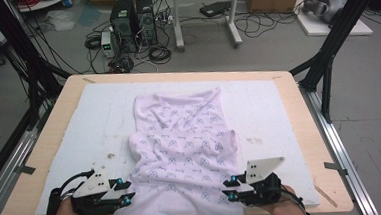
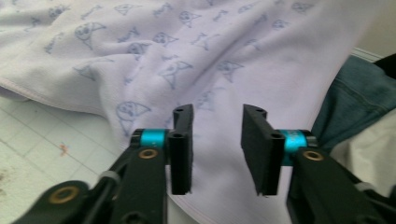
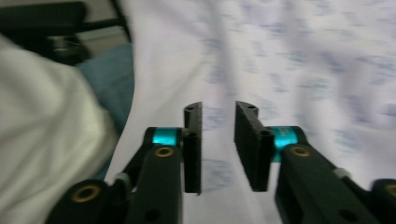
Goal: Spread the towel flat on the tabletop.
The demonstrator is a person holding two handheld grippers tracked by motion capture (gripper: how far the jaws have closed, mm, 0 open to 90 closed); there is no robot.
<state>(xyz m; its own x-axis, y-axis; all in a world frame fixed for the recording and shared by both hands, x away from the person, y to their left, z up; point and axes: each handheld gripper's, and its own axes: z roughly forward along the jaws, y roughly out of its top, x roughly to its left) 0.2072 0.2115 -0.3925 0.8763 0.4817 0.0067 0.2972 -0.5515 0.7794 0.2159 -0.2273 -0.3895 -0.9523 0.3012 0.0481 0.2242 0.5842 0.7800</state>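
Cloth (image 1: 184,153) lies at centre frame in the high view, on the white mat (image 1: 79,129) that covers the table (image 1: 300,131). It is pale lilac with a small blue print. Its long axis runs from the upper centre of the frame down to the bottom edge, where the near end drapes over the table edge toward the person. The surface is rumpled, with a fold across the middle.

Left gripper (image 1: 125,191) sits at lower left of the high view, tips at the cloth's left near edge. Its jaws stand apart with nothing between them. In the left gripper view, the cloth (image 2: 224,60) spreads ahead of and beneath the left gripper (image 2: 217,140), and a hem runs through the left of the frame.

Right gripper (image 1: 230,187) sits at lower right of the high view, tips over the cloth's right near edge. Its jaws are also apart and empty. In the right gripper view, the cloth (image 3: 289,60) spans the frame beyond the right gripper (image 3: 218,135); that view is blurred.

Key relation: the cloth lies between the two grippers, each pointing inward at one side of the near end. Both are about equally near. Judged next step: close each on its own side edge.
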